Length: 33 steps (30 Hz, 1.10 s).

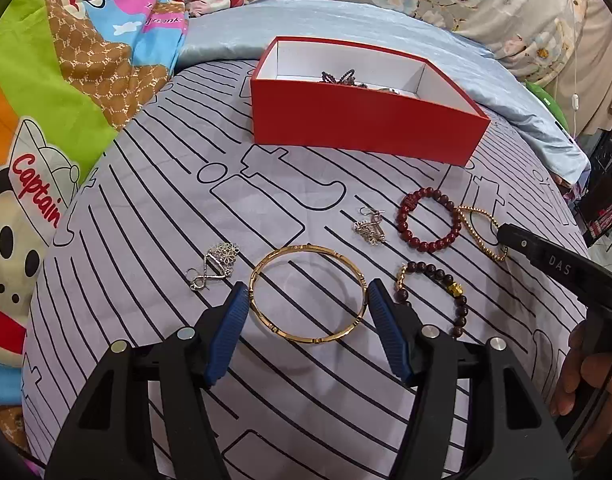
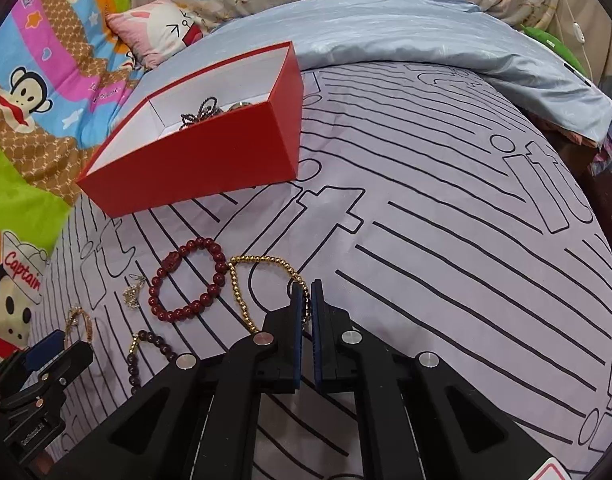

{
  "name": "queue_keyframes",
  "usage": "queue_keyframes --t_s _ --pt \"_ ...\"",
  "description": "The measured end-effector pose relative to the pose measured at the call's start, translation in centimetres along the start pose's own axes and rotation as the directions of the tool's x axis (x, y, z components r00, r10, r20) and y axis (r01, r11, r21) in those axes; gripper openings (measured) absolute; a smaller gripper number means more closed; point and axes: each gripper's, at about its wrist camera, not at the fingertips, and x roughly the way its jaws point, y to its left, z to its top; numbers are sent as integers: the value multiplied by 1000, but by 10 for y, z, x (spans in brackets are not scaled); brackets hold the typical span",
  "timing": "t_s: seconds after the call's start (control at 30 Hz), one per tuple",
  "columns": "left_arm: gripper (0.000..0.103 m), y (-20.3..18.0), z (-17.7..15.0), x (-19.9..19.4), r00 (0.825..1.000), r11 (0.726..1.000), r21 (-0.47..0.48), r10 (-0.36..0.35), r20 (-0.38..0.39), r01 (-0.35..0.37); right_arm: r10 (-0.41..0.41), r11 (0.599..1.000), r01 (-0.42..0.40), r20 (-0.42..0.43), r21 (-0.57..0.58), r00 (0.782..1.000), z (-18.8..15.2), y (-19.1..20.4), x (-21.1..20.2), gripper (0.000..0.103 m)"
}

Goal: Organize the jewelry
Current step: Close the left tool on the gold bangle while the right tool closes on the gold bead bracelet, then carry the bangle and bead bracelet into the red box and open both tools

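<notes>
A gold bangle [image 1: 306,248] lies flat on the striped bed sheet between the blue pads of my left gripper [image 1: 308,296], which touch its two sides. My right gripper [image 2: 308,288] is shut on the right side of a gold bead bracelet [image 2: 236,284], whose strand runs between the pads; its black tip [image 1: 502,236] also shows in the left wrist view. Beside that bracelet lie a red bead bracelet [image 2: 216,268], a dark bead bracelet with a gold charm [image 1: 454,290], silver earrings [image 1: 370,228] and a silver pendant [image 1: 216,264]. The open red box [image 1: 366,128] behind them holds some dark jewelry.
The sheet [image 2: 446,280] stretches bare to the right of the bracelets. A pale blue satin quilt [image 2: 386,32] is bunched behind the box. Cartoon-print bedding [image 1: 46,120] lies along the left. A person's hand [image 1: 586,380] holds the right gripper.
</notes>
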Motion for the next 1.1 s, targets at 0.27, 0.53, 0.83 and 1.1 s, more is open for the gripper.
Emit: queue_keyframes --t_s 0.27,0.53,0.83,1.1 --pt "60 -1 6 -18 999 1000 -6 -12 31 12 50 999 -50 73 4 996 6 4 -41 3" --pt "60 -5 17 -43 997 999 2 -34 75 34 101 995 -98 154 -27 983 19 18 -86 3" --pt "60 -8 53 -58 991 999 27 -29 131 26 158 987 -148 194 -66 968 53 35 -98 3" --pt "60 -13 109 -48 982 999 48 -9 190 0 173 984 -160 205 -81 963 100 51 -73 3"
